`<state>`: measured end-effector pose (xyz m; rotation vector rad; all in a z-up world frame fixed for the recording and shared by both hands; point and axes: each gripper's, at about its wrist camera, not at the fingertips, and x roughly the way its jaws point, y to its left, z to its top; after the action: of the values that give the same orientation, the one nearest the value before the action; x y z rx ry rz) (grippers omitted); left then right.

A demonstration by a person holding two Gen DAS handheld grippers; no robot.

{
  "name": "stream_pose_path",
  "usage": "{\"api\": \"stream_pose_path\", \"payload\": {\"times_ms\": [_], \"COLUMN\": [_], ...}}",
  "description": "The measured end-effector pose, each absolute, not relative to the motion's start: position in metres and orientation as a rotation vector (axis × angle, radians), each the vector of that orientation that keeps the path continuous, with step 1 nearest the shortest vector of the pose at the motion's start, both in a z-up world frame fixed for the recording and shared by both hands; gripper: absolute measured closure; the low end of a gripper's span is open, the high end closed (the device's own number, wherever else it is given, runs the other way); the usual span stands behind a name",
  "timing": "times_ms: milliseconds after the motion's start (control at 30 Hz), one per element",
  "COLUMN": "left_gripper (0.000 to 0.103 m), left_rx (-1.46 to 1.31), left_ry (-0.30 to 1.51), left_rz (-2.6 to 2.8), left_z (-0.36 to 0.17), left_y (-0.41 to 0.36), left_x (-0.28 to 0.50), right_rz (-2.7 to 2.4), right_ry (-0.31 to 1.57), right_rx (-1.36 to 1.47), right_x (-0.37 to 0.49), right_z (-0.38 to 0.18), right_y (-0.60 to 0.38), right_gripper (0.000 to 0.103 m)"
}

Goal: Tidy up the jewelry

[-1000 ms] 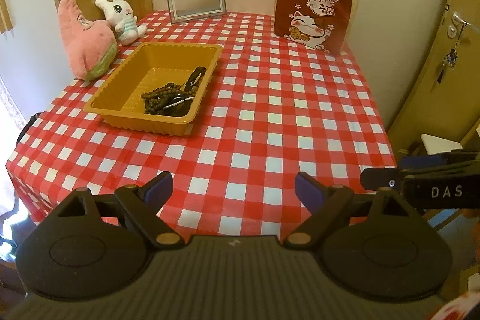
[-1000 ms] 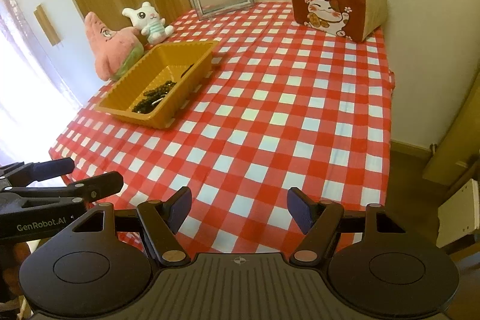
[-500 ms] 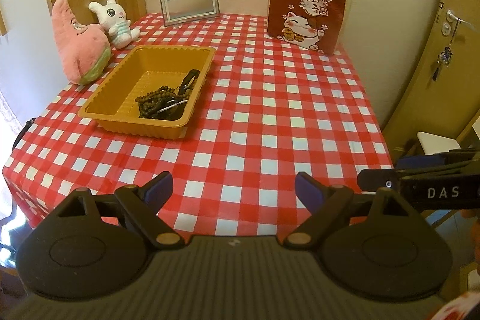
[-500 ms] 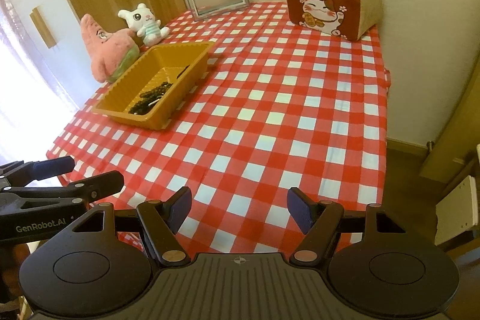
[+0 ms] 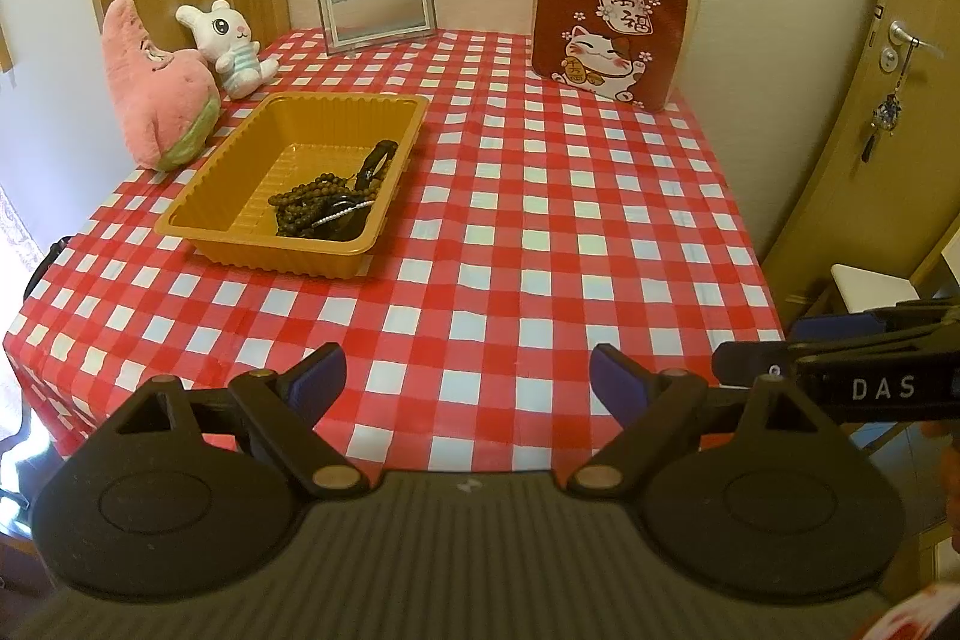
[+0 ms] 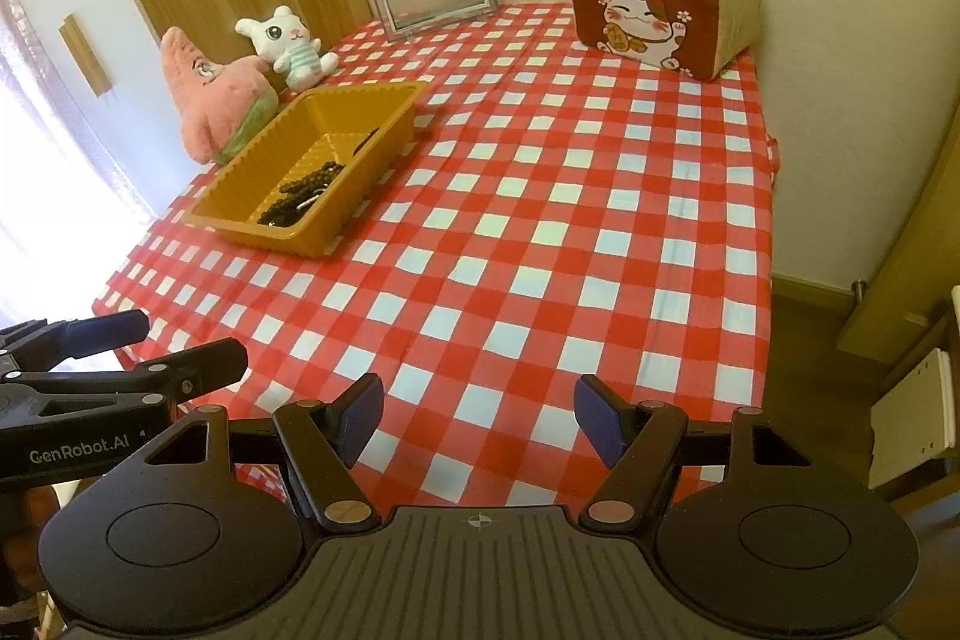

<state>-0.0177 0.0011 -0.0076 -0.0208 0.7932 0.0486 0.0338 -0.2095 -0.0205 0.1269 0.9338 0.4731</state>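
Orange tray (image 5: pixel 228 196) sits left of centre on checked cloth (image 5: pixel 540 232); jewelry (image 5: pixel 327 211), dark beads and bands, heaped in its near right corner. I hold left gripper (image 5: pixel 465 382) and right gripper (image 6: pixel 477 415) above near table edge, jaws of both spread wide, nothing held, well apart from tray. Judgement: pieces look tangled. To lift one cleanly I should come down from above, pinch single strand at heap edge, raise slowly, steady tray with other gripper. Plush toys (image 5: pixel 159 88) crowd tray's far left side.
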Motion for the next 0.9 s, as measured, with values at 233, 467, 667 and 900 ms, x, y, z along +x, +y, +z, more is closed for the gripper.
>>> {"api": "stream_pose_path", "payload": {"times_ms": [233, 467, 667, 900], "left_gripper": [0.016, 0.016, 0.016, 0.016], "left_rx": [-0.021, -0.021, -0.021, -0.023], "left_ry": [0.791, 0.790, 0.790, 0.792], "left_rz": [0.049, 0.048, 0.049, 0.049], "left_z": [-0.0072, -0.0069, -0.0069, -0.0065], "left_y": [0.0007, 0.0009, 0.0011, 0.0015], "left_x": [-0.0187, -0.0191, -0.0194, -0.0200], "right_rz": [0.472, 0.472, 0.471, 0.470], "right_ry": [0.933, 0.932, 0.932, 0.932], "right_rx": [0.127, 0.126, 0.126, 0.127], "right_x": [0.0330, 0.0325, 0.0320, 0.0318], "right_z": [-0.0201, -0.0200, -0.0201, -0.0201], "right_y": [-0.2083, -0.2084, -0.2078, -0.2068], "right_gripper": [0.033, 0.033, 0.033, 0.033]}}
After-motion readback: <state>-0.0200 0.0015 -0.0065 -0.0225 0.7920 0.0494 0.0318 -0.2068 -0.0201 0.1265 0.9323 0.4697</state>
